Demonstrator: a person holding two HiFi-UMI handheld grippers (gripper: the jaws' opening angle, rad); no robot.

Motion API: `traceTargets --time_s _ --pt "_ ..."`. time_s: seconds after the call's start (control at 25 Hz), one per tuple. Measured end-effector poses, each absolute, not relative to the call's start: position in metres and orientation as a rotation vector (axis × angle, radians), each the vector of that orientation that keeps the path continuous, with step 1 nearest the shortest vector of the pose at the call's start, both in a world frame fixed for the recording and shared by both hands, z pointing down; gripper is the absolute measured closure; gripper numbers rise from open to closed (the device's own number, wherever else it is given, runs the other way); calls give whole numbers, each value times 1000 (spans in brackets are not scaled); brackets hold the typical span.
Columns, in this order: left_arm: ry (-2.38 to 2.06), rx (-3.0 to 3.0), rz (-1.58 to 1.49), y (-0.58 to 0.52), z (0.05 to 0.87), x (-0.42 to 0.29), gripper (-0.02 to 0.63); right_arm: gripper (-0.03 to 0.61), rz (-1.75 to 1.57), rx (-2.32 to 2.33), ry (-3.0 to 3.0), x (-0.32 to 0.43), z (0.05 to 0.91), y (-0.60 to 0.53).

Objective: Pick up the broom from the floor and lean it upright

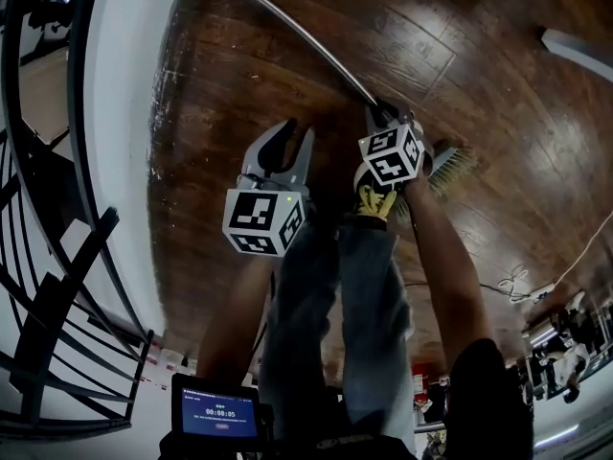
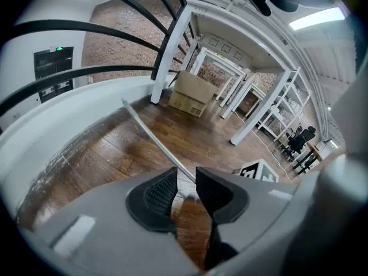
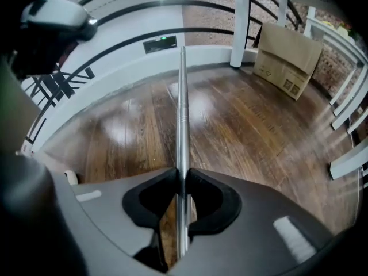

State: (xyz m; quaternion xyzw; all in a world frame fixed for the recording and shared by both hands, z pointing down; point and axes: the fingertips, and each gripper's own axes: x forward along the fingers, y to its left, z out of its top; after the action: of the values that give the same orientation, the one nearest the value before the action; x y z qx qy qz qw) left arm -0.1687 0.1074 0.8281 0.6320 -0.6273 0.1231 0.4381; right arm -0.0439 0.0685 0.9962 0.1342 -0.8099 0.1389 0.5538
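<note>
Head view: a person's two grippers reach down over a dark wooden floor towards a broom.

Right gripper view shows the right gripper with its jaws closed onto the broom's thin metal handle, close to the bristle end; the handle runs low over the floor, away from the person. The left gripper hangs just beside it, jaws partly apart and holding nothing, with the handle beyond its tips. The likely risk is leverage: with one narrow grip near the bristles, the long, smooth handle may twist or slide between the pads as it rises, and its far end may swing into the curved white wall.
</note>
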Motion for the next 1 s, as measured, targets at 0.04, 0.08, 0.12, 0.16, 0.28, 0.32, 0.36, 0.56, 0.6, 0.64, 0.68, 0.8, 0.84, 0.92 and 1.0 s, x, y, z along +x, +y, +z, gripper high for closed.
traceTargets --time_s 0.04,0.08,0.12,0.16,0.28,0.32,0.36,0.56,0.6,0.64,0.68,0.8,0.84,0.92,1.0 --pt "-1561 1565 315 104 819 -169 490 499 333 327 -1944 -41 978 67" --pt "-1566 1564 314 100 807 -170 482 499 337 337 -1969 -38 957 66" --pt "-1572 1565 302 93 793 -171 471 500 338 345 -1991 -35 937 65" --pt "-1574 1571 285 83 779 -171 463 500 333 349 -2012 -31 918 65" --pt "-1567 1610 244 49 732 -165 427 502 307 353 -2064 -25 863 65" --pt "-1577 1628 237 39 714 -162 411 502 298 350 -2080 -24 847 66" --pt "-1587 1649 231 29 696 -157 400 503 289 344 -2097 -23 831 66" --pt "-1607 1770 198 -14 615 -129 411 502 245 354 -2175 -21 760 60" --pt "-1612 1792 186 -21 598 -125 442 502 243 371 -2189 -22 746 55" --pt "-1612 1813 172 -29 581 -121 485 502 246 395 -2202 -23 732 48" --pt "-1606 1835 156 -38 564 -116 490 502 251 423 -2216 -23 718 40" --pt "-1579 1923 128 -67 509 -94 505 502 284 521 -2271 -17 671 15" --pt "-1572 1959 135 -76 490 -85 507 502 304 552 -2292 -15 655 8" --pt "-1561 2043 175 -94 454 -64 511 502 356 613 -2332 -11 626 -5" --pt "-1535 2138 229 -115 428 -39 512 502 410 684 -2360 -4 604 -24"
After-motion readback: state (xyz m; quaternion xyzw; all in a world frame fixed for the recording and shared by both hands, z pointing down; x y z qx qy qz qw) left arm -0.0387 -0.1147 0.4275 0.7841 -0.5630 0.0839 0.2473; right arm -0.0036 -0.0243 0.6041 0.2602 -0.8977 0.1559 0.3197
